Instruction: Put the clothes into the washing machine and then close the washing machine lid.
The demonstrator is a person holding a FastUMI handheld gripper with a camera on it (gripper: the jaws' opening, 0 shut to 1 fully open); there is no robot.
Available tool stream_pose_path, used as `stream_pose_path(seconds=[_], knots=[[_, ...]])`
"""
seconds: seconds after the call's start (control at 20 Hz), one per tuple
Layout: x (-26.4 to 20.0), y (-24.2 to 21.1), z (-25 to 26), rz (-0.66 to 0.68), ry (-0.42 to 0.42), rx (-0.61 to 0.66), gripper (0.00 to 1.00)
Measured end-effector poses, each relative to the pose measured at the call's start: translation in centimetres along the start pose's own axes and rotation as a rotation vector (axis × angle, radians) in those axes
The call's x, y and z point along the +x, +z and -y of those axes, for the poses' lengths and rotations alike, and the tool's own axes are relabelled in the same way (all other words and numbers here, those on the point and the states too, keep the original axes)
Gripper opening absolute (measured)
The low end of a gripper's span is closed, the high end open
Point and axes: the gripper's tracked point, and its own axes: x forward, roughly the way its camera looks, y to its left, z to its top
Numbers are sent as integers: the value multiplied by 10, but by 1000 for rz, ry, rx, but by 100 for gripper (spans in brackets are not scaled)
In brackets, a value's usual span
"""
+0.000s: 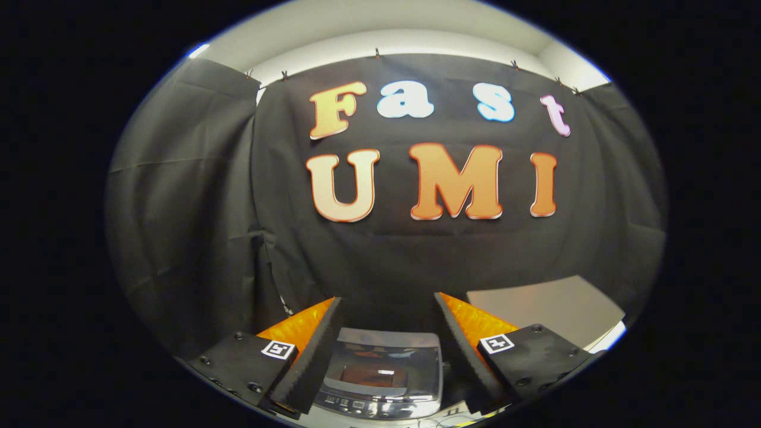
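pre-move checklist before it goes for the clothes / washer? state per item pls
1. Gripper open: ok, fingers spread wide, nothing between them.
2. Washing machine in view: ok, seen between the fingers, below them.
3. Washer lid open for loading: cannot tell; a glossy top panel shows, looks shut.
4. Clothes located: cannot tell.
5. Grey tabletop beyond the right-hand finger free of obstacles: ok on the visible part.

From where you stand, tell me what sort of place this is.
Probably a staged recording booth, not a real laundry room: black cloth wall all around, a small top-loading washing machine between the open gripper's fingers with its lid down, and a grey tabletop beyond.
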Motion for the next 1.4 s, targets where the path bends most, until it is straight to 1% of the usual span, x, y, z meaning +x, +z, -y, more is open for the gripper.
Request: stream_pose_path(seconds=[0.2, 0.3, 0.4, 0.55, 0.85, 1.05, 1.4], knots=[[-60, 51, 47, 85, -48, 9, 97], [-88, 72, 80, 113, -93, 0, 97], [-116, 88, 111, 133, -141, -10, 97], [-142, 103, 139, 163, -167, -19, 97], [-159, 110, 194, 194, -193, 49, 97], [-163, 109, 214, 192, -184, 72, 97], [-157, 117, 211, 191, -170, 33, 97]])
